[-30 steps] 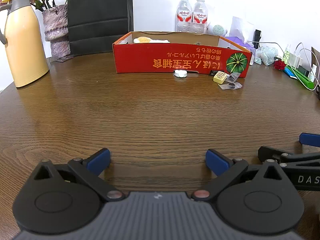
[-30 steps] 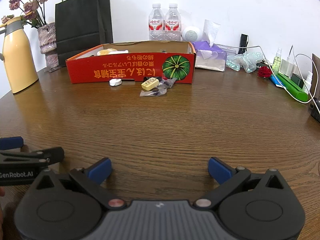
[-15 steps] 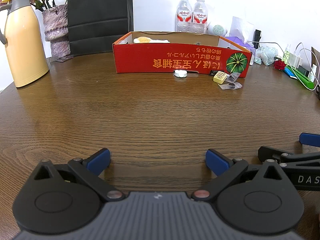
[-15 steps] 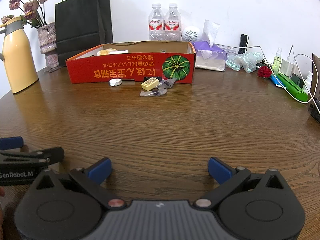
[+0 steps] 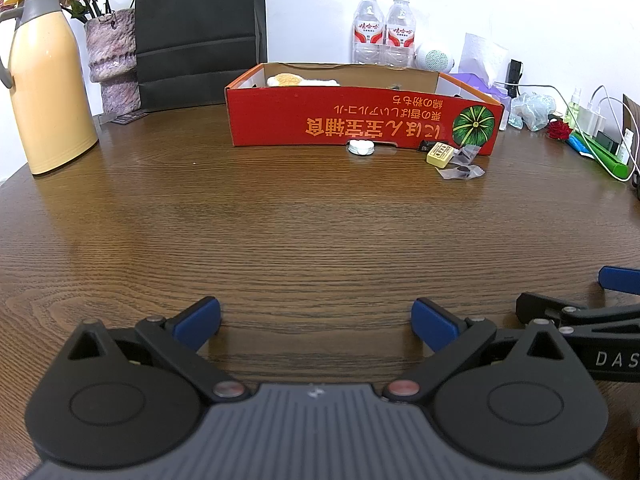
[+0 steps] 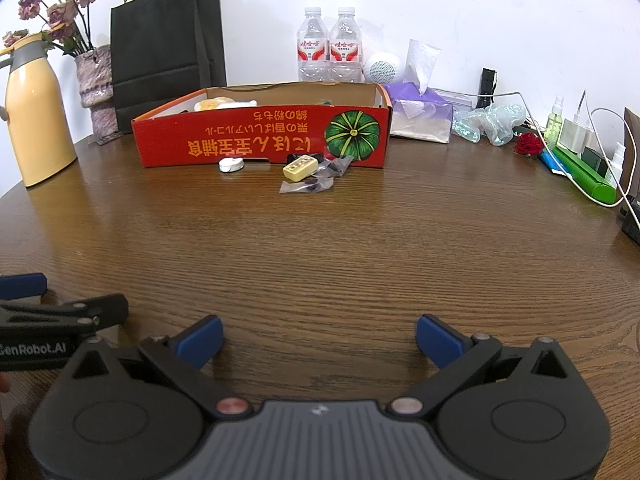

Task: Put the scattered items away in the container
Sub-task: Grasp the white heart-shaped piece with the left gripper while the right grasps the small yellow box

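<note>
A red cardboard box (image 5: pixel 360 124) (image 6: pixel 260 142) stands open-topped at the far side of the wooden table, with a plush item (image 5: pixel 286 79) inside. In front of its near wall lie a small white round case (image 5: pixel 361 147) (image 6: pixel 231 165), a cream tile (image 5: pixel 439 154) (image 6: pixel 300 168), a small black item (image 5: pixel 426 146) and clear wrappers (image 5: pixel 460 170) (image 6: pixel 308 186). My left gripper (image 5: pixel 316 318) is open near the table's front edge, far from the items. My right gripper (image 6: pixel 319 338) is open beside it, nothing between its fingers.
A yellow thermos (image 5: pixel 44 88), a vase of dried flowers (image 5: pixel 114 64) and a black paper bag (image 5: pixel 200 32) stand at the back left. Two water bottles (image 6: pixel 330 46), a tissue pack (image 6: pixel 420 112), chargers and cables (image 6: pixel 580 140) crowd the back right.
</note>
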Action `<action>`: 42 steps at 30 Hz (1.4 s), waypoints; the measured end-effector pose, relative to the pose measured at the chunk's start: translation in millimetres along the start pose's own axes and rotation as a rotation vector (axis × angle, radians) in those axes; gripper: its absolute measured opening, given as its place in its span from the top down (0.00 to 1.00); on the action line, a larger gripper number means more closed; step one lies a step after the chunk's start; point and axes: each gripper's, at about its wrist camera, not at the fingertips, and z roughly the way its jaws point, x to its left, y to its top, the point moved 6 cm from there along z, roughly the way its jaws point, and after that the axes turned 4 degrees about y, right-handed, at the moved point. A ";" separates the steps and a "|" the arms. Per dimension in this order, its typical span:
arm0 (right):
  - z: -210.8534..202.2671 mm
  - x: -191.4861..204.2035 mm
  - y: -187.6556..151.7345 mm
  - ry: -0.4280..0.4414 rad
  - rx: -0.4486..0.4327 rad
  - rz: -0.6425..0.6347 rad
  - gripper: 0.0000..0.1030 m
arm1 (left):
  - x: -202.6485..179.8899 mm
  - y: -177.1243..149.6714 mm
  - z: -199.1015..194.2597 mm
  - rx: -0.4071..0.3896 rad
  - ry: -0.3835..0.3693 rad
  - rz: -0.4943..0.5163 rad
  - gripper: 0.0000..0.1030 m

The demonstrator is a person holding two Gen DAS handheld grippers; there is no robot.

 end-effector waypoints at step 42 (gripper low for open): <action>80.6 -2.3 131.0 0.151 -0.193 -0.176 0.68 | -29.3 135.9 94.2 -0.100 -0.275 0.092 0.75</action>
